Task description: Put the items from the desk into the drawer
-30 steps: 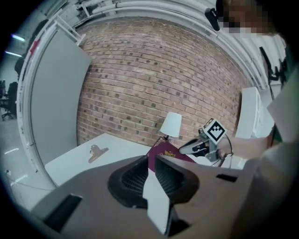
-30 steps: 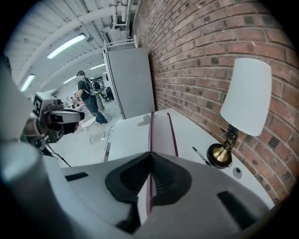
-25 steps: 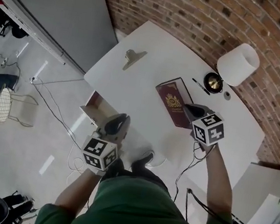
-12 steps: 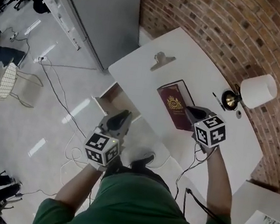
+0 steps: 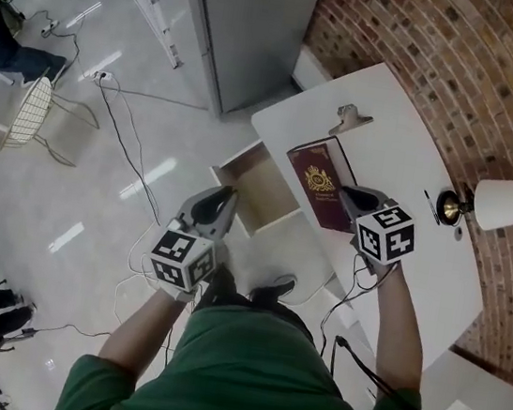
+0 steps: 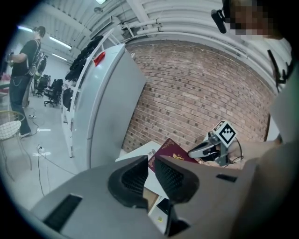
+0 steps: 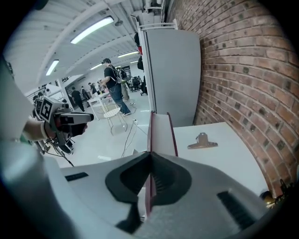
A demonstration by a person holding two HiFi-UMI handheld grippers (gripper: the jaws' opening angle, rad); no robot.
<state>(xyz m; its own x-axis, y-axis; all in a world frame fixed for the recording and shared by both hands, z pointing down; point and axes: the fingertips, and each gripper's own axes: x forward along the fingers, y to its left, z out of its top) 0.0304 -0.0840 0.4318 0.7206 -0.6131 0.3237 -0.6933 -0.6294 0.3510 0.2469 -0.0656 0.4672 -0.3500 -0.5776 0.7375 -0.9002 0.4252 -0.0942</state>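
A maroon book with a gold crest (image 5: 320, 180) lies on the white desk (image 5: 404, 163), and my right gripper (image 5: 345, 199) is shut on its near edge. In the right gripper view the book (image 7: 160, 131) stands edge-on between the jaws of that gripper (image 7: 150, 158). A metal binder clip (image 5: 347, 119) rests near the desk's far left corner. The drawer (image 5: 260, 190) is pulled out of the desk's left side and looks bare inside. My left gripper (image 5: 216, 205) hovers over the floor just left of the drawer, its jaws a narrow gap apart and holding nothing.
A white-shaded lamp (image 5: 501, 203) and a black pen (image 5: 431, 207) are at the desk's right end by the brick wall (image 5: 449, 46). A grey cabinet (image 5: 254, 19) stands beyond the desk. A wire chair (image 5: 33, 106) and cables (image 5: 128, 106) are on the floor.
The view has swung so the desk sits further right. The drawer shows further out of the desk. My right gripper stays shut on the book.
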